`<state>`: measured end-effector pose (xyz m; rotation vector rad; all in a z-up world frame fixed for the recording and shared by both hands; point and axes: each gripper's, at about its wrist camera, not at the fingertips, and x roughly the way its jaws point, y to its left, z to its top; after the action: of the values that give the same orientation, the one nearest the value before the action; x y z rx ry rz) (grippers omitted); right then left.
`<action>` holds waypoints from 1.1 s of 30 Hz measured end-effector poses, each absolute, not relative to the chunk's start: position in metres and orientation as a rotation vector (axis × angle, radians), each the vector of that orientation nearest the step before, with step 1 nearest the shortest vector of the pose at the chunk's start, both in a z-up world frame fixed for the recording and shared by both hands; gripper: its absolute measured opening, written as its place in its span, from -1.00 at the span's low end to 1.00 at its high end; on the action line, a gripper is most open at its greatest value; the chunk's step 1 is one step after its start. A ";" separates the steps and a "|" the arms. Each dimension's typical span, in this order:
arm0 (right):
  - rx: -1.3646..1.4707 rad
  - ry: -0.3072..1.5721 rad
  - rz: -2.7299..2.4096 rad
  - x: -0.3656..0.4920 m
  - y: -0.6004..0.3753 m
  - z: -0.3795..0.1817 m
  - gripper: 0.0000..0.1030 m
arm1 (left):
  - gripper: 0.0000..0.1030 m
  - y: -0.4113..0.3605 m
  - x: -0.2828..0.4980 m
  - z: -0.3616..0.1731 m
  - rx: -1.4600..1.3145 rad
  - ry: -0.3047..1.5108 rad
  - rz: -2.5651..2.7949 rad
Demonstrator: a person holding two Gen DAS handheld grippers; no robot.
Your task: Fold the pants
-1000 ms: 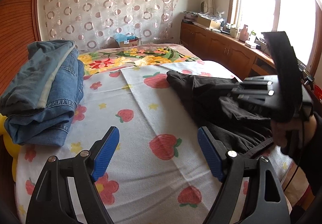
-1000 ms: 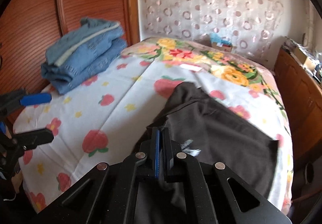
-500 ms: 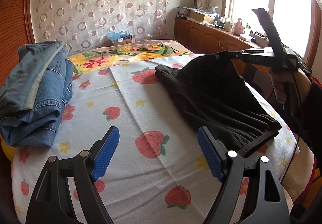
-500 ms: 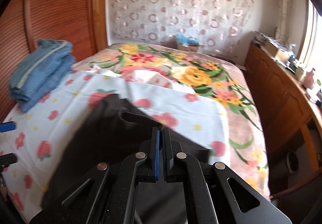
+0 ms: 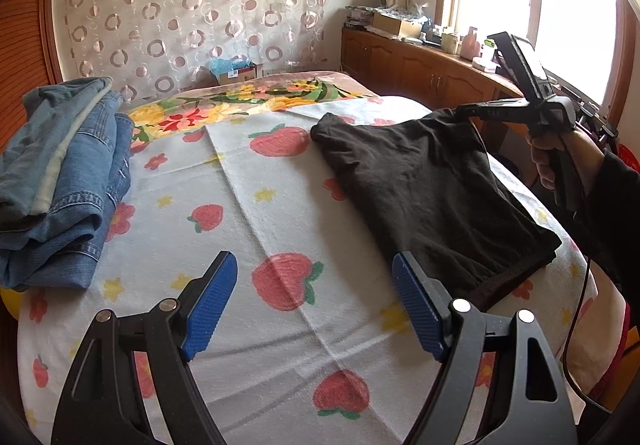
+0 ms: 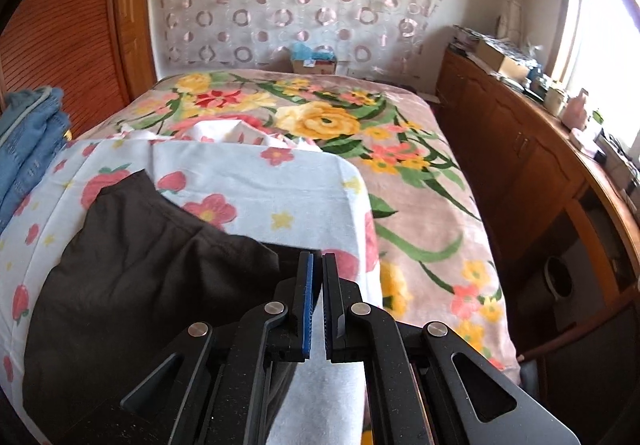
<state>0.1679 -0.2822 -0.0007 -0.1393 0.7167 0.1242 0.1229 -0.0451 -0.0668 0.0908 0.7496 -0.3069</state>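
Black pants lie on the right side of the strawberry-print sheet, folded, waistband toward the near edge. They also show in the right wrist view. My left gripper is open and empty, low over the sheet, left of the waistband. My right gripper has its jaws a narrow slit apart at the pants' far right corner; its tips hold that corner raised off the bed, as the left wrist view shows.
A stack of folded blue jeans sits at the sheet's left edge by the wooden wall. A floral blanket covers the bed beyond the sheet. A wooden cabinet with clutter runs along the right under the window.
My right gripper has carried the pants' corner out to the right and away, spreading the black cloth flatter. Its jaws have parted slightly. My left gripper has stayed open and nearly still.
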 end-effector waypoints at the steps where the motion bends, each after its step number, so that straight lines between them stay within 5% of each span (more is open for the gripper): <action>1: -0.133 0.718 0.103 0.167 -0.283 0.000 -0.71 | 0.57 -0.047 0.123 -0.068 0.091 0.752 -0.309; 4: -0.095 0.717 0.104 0.159 -0.285 0.002 -0.48 | 0.57 -0.053 0.124 -0.069 0.094 0.758 -0.320; 29: -0.014 0.718 0.265 -0.051 -0.287 -0.016 -0.48 | 0.57 -0.096 0.108 -0.091 0.138 0.817 -0.406; 33: -0.031 0.739 0.293 -0.052 -0.287 -0.018 -0.81 | 0.57 -0.097 0.110 -0.096 0.139 0.832 -0.405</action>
<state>-0.0519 -0.2873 -0.0183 -0.0312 0.7385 0.2929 0.1105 -0.0973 -0.0956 0.1390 0.8324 -0.4053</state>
